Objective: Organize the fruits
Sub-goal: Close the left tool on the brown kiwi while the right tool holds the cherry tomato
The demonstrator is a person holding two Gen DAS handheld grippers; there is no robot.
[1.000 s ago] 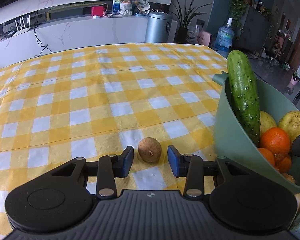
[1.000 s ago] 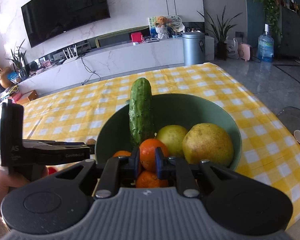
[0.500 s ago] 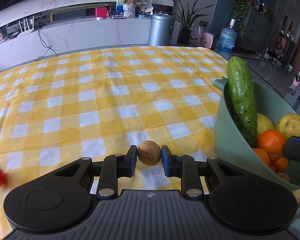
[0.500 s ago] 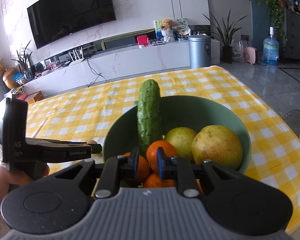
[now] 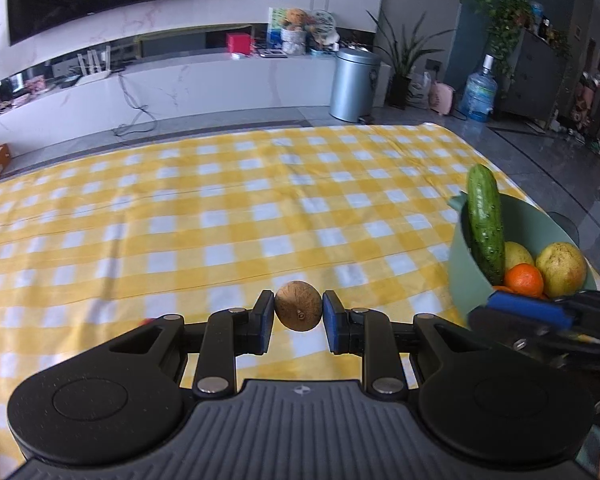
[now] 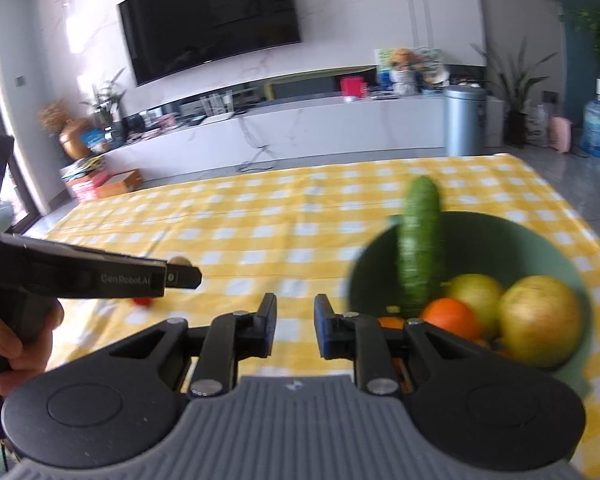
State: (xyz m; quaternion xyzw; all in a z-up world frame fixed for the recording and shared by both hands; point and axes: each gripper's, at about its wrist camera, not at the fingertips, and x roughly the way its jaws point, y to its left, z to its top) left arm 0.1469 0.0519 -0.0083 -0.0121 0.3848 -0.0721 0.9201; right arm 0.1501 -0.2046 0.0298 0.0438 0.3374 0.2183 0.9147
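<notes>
One small brown fruit (image 5: 299,312) is pinched in the left hand-held gripper (image 5: 299,316), lifted off the tabletop (image 5: 220,216). Green bowl (image 5: 466,280) at approx 3 o'clock already holds cucumber (image 5: 485,216), orange (image 5: 524,279), pears. Right hand-held gripper (image 6: 295,326) empty, jaws just parting. Red bit (image 6: 142,301) at 9 o'clock left, I'd judge.

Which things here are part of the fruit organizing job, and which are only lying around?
Part of the job:
- small brown fruit, held in the left tool
- green bowl with cucumber, orange and pears
- small red fruit on the tablecloth
- right tool, holding nothing

Just around:
- bin
- water bottle
- television
</notes>
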